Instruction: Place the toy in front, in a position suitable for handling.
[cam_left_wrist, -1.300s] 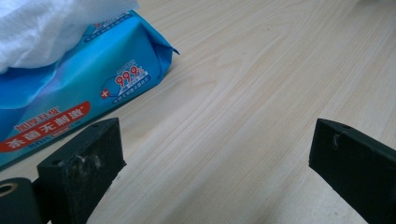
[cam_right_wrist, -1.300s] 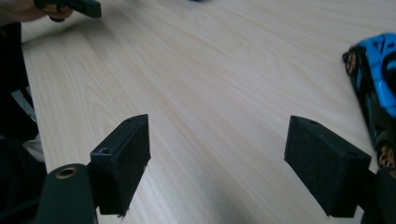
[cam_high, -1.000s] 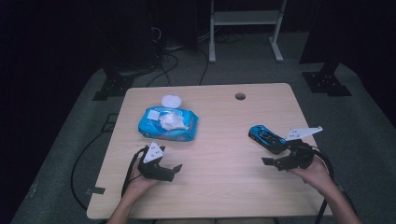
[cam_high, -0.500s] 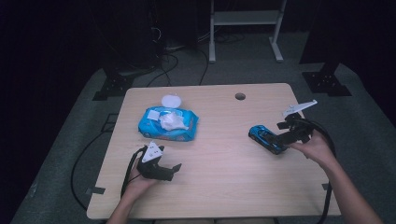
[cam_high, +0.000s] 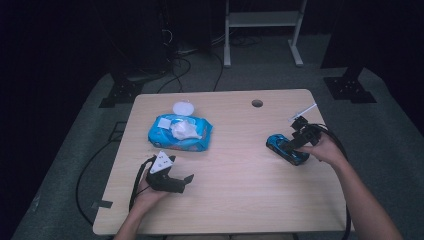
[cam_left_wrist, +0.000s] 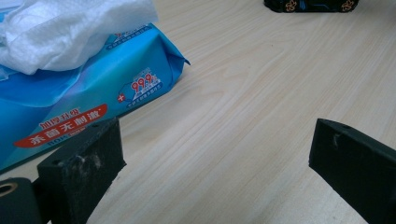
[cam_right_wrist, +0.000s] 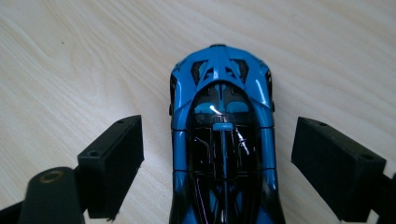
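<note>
Two jaws of my right claw (cam_right_wrist: 217, 172) spread wide either side of the blue toy car (cam_right_wrist: 223, 135), nothing pinched yet; car's on the surface (cam_high: 235, 165). Left claw (cam_left_wrist: 215, 177) spread too, idle nr wipes pack (cam_left_wrist: 70, 98).

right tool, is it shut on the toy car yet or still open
Open. In the right gripper view the right tool straddles the blue toy car, wood showing between each jaw and the car's sides.

On the blue wipes pack (cam_left_wrist: 93, 93) I read "99.9" beside a plus sign; a red band below carries white Chinese characters I cannot make out.
</note>
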